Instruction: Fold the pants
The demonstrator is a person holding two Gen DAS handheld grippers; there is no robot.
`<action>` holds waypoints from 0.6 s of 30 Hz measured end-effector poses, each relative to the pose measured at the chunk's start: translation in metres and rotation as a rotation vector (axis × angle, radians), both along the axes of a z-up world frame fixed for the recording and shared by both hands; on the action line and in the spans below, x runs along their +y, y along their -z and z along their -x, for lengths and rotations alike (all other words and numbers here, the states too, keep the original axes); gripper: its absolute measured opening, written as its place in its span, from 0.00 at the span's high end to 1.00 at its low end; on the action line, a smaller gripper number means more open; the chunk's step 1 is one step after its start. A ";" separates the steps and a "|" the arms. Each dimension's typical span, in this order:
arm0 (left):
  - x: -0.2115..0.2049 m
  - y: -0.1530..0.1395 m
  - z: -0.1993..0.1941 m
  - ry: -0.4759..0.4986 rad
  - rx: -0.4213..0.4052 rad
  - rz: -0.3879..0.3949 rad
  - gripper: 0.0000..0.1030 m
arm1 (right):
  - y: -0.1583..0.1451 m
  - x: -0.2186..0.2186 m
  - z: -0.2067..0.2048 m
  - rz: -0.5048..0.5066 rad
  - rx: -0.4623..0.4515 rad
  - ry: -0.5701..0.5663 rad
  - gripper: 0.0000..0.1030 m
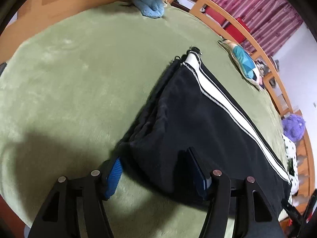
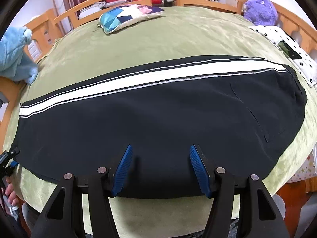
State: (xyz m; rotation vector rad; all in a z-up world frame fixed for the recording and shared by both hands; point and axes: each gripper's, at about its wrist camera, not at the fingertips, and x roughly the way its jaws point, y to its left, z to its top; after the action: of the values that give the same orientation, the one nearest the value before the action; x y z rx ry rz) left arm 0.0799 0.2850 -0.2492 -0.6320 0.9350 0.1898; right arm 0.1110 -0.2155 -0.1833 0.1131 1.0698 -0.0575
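From the right wrist view we see the pants (image 2: 158, 115) whole, stretched lengthwise across the green blanket (image 2: 158, 45) with the waistband end toward the spotted cloth (image 2: 285, 53) and the cuff end toward the blue plush toy (image 2: 17, 53); the left wrist view gives us only the cuff half, seen endwise, but it shows what the other cannot: the stacked layers of fabric at the near edge of the pants (image 1: 198, 123), one leg lying on the other. Only the right view shows the back pocket seam near the waistband, and the purple plush (image 2: 259, 8) stands clear there, while in the left view it is a small blur at the bed's edge. The pants are black with a broad white stripe edged in thin piping along the side farthest from us, and they lie flat and smooth. A patterned cushion (image 2: 128, 15) sits beyond the stripe, well apart from the pants. Our left gripper (image 1: 156, 170) is spread wide at the cuff corner, one blue pad on the blanket just beside the pants' edge, the other over the black cloth. Our right gripper (image 2: 160, 168) is likewise spread, both pads low over the near edge of the pants at mid-length, pinching nothing.
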 end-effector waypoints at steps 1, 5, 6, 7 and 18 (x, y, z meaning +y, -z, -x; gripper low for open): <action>0.002 0.000 0.000 -0.015 -0.001 0.013 0.43 | -0.002 0.002 -0.002 -0.001 0.007 -0.005 0.41; 0.011 -0.001 0.006 -0.059 0.013 0.017 0.77 | -0.014 0.003 0.003 0.009 -0.032 -0.016 0.41; 0.013 -0.003 0.007 -0.047 0.007 0.035 0.81 | -0.016 0.004 0.004 0.006 -0.038 -0.017 0.41; 0.014 -0.007 0.008 -0.046 0.000 0.041 0.82 | -0.019 0.002 0.007 -0.016 -0.047 -0.025 0.41; -0.091 -0.128 -0.011 0.098 -0.055 -0.483 0.84 | -0.022 -0.031 0.024 -0.077 -0.082 -0.031 0.41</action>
State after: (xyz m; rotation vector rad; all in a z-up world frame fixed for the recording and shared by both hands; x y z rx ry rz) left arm 0.0906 0.1935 -0.1216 -0.1445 0.8253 0.2978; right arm 0.0869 -0.2461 -0.1617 0.1669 0.9923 0.0160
